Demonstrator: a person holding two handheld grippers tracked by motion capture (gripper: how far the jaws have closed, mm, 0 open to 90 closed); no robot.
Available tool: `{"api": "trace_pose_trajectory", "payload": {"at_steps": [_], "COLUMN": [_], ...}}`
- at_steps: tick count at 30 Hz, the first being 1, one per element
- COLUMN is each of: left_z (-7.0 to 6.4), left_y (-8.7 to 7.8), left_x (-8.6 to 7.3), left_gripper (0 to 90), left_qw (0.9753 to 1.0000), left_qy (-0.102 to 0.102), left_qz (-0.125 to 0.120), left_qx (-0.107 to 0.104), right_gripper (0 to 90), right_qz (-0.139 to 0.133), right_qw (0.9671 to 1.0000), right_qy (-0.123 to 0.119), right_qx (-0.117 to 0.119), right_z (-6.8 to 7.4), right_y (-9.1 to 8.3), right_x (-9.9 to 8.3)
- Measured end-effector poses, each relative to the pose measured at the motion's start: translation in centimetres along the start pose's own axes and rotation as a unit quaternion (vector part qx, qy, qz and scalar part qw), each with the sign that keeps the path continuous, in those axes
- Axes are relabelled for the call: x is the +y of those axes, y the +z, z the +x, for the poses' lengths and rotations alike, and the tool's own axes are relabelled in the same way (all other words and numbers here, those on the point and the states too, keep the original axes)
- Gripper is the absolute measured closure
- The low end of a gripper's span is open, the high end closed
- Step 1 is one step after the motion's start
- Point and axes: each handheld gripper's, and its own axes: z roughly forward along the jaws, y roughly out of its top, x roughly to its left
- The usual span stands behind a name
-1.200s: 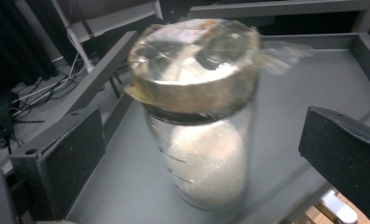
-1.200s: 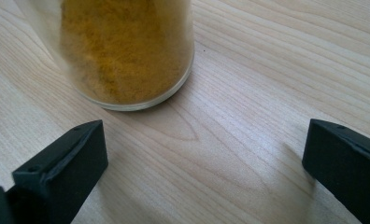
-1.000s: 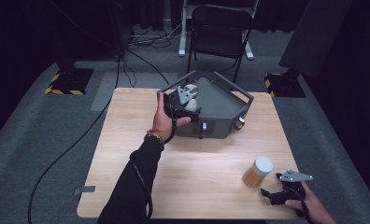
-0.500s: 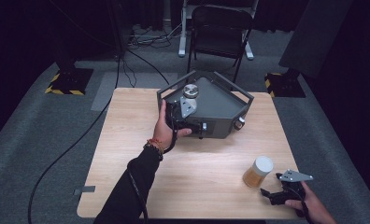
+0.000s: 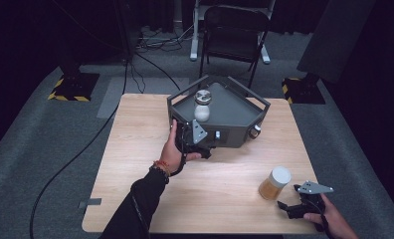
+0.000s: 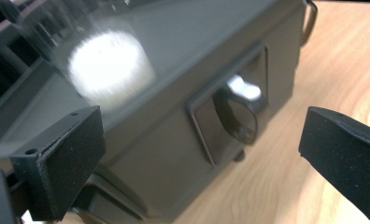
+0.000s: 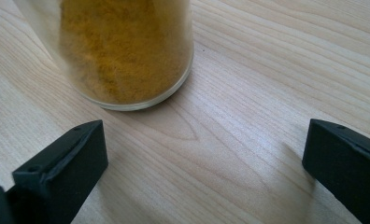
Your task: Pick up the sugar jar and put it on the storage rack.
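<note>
Now white jar [image 5: 202, 112] sits on scale [image 5: 235, 107], just beyond L gripper [image 5: 197, 142].

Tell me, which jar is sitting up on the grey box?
The white-filled jar with the metal lid stands on the grey box. The yellow-powder jar stands on the table, near the right gripper.

The grey tray-like box [image 5: 235, 119] takes up the far middle of the table [image 5: 135, 149], and a jar [image 5: 202, 105] stands inside its raised rim, so that side is blocked. The left gripper [image 5: 197, 144] sits right against the box's near wall, jaws spread. Bare wood lies open across the near half, apart from a yellow-filled jar [image 5: 274, 183] just ahead of the wide-open right gripper [image 5: 294, 206]
</note>
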Motion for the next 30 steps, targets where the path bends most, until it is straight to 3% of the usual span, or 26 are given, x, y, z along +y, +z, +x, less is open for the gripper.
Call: {"api": "trace_pose_trajectory", "payload": {"at_steps": [6, 17, 30], "left_z": [-0.4, -0.6, -1.4], "left_y": [-0.3, -1.1, -2.8], "left_x": [-1.0, -3.1, -5.1], "left_gripper": [0.1, 0.1, 0.1], "left_qw": [0.9999, 0.9993, 0.9975], "left_qy": [0.005, -0.004, 0.015], "left_qz": [0.007, 0.02, 0.051], "left_qx": [-0.01, -0.032, -0.048], "right_gripper": [0.0, 0.0, 0.0], "right_qz": [0.0, 0.0, 0.0], "right_qw": [1.0, 1.0, 1.0], "right_qy": [0.0, 0.0, 0.001], "right_qx": [0.0, 0.0, -0.001], "right_z": [0.0, 0.0, 0.0], "right_y": [0.0, 0.0, 0.0], "right_x": [0.0, 0.0, 0.0]}}
